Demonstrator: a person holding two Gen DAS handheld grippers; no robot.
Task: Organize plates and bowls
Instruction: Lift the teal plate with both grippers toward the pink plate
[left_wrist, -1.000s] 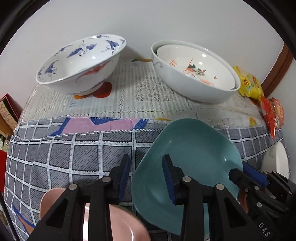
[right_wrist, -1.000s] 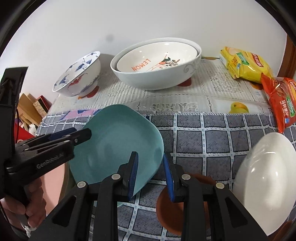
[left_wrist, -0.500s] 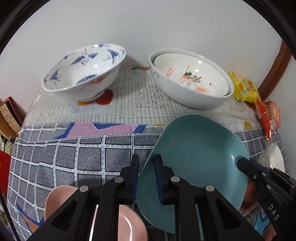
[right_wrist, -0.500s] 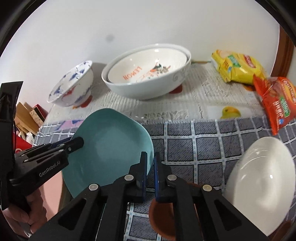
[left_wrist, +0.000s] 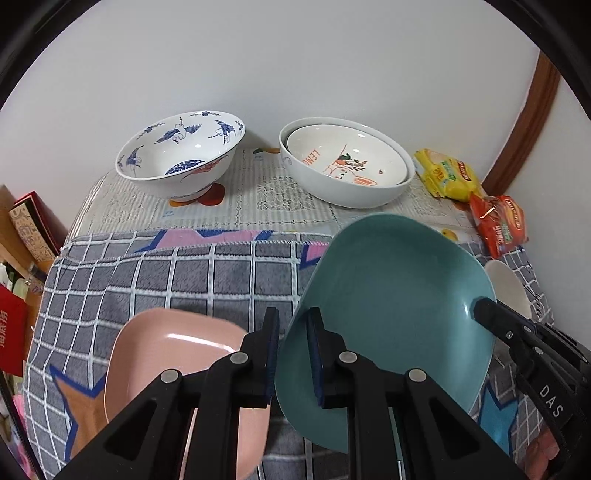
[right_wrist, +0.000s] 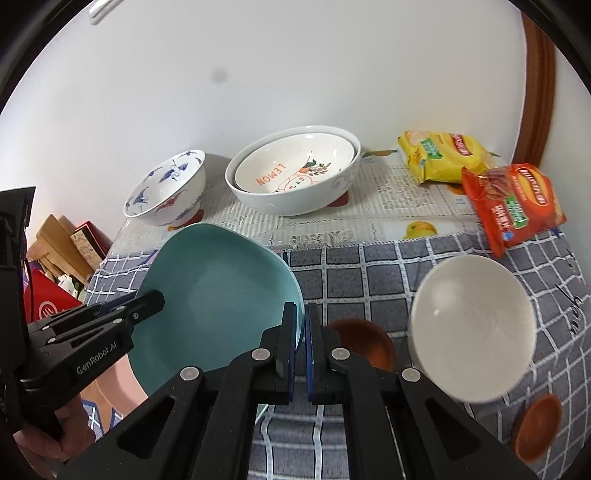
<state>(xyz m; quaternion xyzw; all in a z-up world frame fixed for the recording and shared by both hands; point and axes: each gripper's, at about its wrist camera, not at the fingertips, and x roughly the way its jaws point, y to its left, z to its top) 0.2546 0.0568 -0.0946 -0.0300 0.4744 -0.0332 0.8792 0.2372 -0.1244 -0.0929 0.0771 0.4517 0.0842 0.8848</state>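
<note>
Both grippers clamped on one teal plate (left_wrist: 388, 295): left gripper (left_wrist: 293, 354) pinching its near-left rim, right gripper (right_wrist: 300, 343) pinching the opposite edge. Jaws just closed from open, rim now between the pads. Plate since lifted, tilted at frame centre, above the pink plate (left_wrist: 173, 354) at lower left and the checked cloth (left_wrist: 147, 280). Probably ready for carrying to a stack. Nested white bowls (right_wrist: 295, 173) untouched, upper centre.
</note>
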